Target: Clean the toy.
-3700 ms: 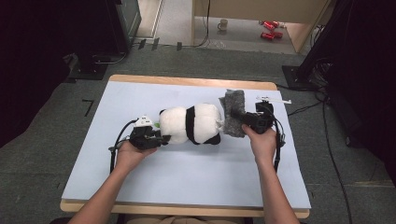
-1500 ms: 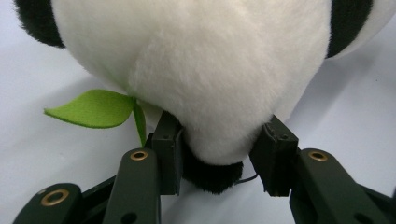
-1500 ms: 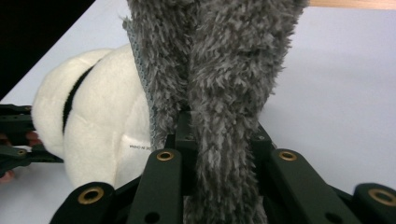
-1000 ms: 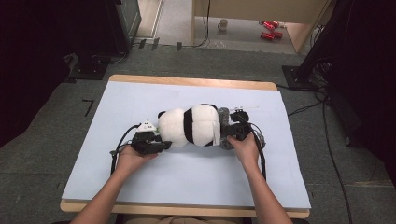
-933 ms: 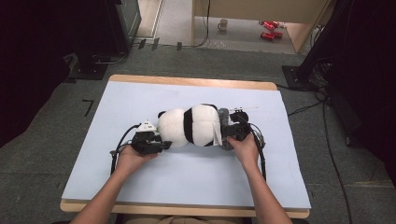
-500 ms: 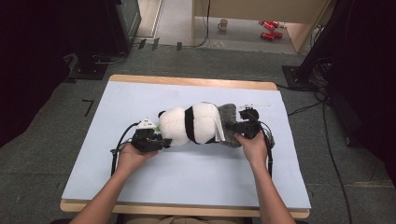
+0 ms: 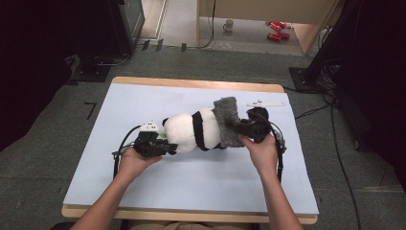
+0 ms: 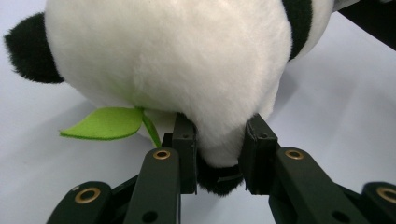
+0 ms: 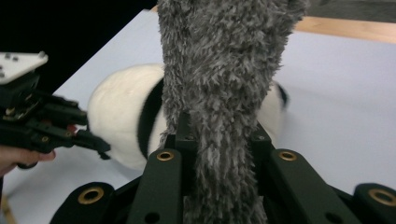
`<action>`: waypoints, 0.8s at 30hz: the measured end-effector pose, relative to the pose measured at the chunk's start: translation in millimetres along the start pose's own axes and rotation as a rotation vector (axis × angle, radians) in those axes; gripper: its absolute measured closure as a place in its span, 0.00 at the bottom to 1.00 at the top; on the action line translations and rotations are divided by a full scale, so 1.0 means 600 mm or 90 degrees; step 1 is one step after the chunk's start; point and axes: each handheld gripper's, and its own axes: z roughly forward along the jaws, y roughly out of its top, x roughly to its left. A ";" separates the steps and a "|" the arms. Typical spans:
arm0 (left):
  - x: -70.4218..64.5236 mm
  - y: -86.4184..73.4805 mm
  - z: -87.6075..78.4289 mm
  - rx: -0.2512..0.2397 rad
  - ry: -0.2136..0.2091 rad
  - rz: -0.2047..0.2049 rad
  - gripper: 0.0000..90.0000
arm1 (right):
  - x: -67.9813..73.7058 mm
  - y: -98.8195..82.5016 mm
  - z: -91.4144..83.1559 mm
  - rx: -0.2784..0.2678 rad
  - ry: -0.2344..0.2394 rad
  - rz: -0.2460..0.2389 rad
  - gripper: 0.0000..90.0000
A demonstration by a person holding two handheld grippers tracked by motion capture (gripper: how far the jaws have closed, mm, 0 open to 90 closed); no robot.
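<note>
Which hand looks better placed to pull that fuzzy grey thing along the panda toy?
The right. The right tongs are clamped on the grey fuzzy cloth, lifted over the panda. The left tongs have just been closing and now pinch the panda's end, better suited to holding it steady.

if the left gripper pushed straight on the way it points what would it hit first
The panda plush itself: the left gripper already pinches a fold of its white fur between its jaws, so going on would press deeper into the body. The green felt leaf lies just off that line.
</note>
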 end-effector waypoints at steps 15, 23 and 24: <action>0.000 -0.015 -0.003 -0.026 0.001 0.006 0.66 | 0.036 -0.038 0.048 0.073 0.014 -0.048 0.83; 0.001 -0.021 -0.020 -0.059 0.032 0.024 0.45 | 0.031 -0.032 0.061 0.056 -0.008 -0.056 0.83; 0.002 -0.021 -0.023 -0.062 0.036 0.027 0.43 | 0.029 -0.029 0.063 0.055 -0.007 -0.054 0.83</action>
